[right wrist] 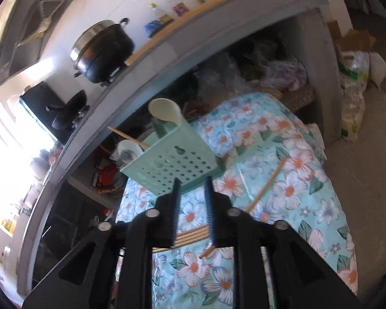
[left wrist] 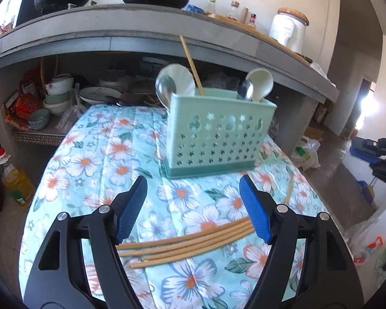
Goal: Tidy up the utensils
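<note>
Chopsticks (left wrist: 190,244) near the counter's front edge look light, stiff, rollable; grip mid-length. Left gripper (left wrist: 193,206) fingers wide, right gripper (right wrist: 193,206) fingers narrow, both empty.

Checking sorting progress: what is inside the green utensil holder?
Inside the holder: two metal spoons, two pale spoons and one chopstick. Its walls hide their lower ends.
</note>
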Demonstrator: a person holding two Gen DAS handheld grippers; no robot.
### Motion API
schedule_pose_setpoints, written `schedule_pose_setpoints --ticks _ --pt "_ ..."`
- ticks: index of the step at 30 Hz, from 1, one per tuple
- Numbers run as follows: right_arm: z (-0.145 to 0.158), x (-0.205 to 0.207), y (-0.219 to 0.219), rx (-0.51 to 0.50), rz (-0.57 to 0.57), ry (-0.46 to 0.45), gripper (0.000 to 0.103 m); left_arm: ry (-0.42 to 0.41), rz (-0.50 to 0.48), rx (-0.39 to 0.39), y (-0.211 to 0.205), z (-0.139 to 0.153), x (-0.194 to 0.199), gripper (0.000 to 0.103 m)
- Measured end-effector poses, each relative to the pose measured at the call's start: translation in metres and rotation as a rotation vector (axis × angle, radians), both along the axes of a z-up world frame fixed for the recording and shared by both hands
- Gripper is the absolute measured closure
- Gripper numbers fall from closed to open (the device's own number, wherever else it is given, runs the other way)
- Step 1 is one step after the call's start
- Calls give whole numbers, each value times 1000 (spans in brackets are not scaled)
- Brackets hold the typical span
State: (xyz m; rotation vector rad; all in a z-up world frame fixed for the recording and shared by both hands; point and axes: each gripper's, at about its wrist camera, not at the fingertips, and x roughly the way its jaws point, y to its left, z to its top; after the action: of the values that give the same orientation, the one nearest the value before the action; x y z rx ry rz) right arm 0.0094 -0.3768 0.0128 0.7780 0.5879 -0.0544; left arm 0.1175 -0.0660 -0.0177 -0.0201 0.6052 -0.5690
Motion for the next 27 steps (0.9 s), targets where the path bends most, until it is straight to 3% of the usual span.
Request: schedule_pose_setpoints --ticks 6,12,17,24,27 --pt "-76 34 -43 258 -10 192 65 39 -28 18 -9 -11 2 33" --pt "-126 72 -70 314 -84 322 65 81 -17 47 -8 -23 5 33" --pt "-145 91 -79 342 -98 360 68 106 -8 70 -3 -33 9 33" --pt "-155 105 -87 344 -115 359 89 122 -7 94 -2 -40 12 33" --pt "-155 106 -90 358 -122 339 92 121 -6 104 -3 -42 11 33"
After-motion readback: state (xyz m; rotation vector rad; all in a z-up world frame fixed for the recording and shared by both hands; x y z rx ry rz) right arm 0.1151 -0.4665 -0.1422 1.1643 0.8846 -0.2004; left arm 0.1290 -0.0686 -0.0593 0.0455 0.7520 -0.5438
